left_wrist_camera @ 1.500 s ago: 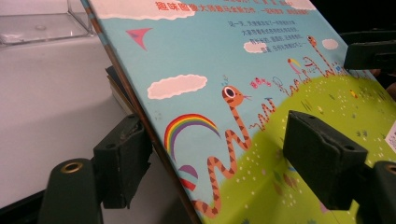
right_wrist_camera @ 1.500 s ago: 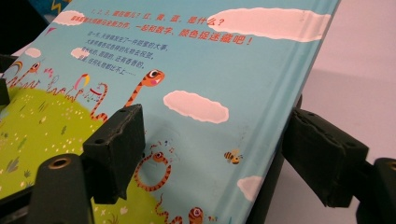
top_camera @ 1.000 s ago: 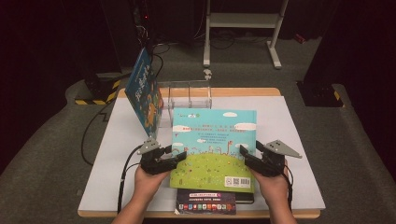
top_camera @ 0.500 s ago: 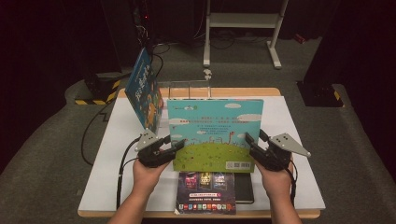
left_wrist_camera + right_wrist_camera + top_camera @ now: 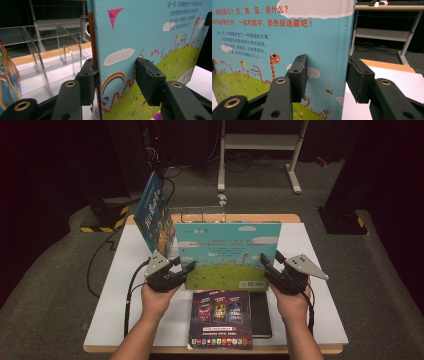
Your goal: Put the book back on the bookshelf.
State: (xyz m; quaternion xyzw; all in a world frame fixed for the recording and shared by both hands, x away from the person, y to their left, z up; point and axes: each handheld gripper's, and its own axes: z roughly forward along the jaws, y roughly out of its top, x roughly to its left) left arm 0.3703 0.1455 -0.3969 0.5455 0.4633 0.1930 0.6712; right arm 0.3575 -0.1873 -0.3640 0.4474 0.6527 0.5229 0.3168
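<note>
Grippers left (image 5: 184,269) and right (image 5: 266,266) each clamp one side edge of the blue picture book (image 5: 227,252), held upright above table (image 5: 320,270) centre. One book (image 5: 154,215) stands racked at 11 o'clock in the clear rack (image 5: 197,213). Judged part done: racking the held book remains, then two books at 6 o'clock, the dark-covered book (image 5: 221,319) and the black notebook (image 5: 260,314).

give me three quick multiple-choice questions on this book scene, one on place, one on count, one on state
1. Where is the purple book?
A. flat on the table, under the picture book
B. in the clear rack
C. on the floor

2. How many grippers grip the picture book?
A. none
B. one
C. two

3. How does the picture book stand?
A. flat on the table
B. upright, lifted
C. slotted in the rack

Answers:
1 A, it lies on the white table near the front edge.
2 C, the left gripper and right gripper each clamp a side edge.
3 B, its cover faces the person, clear of the rack.
</note>
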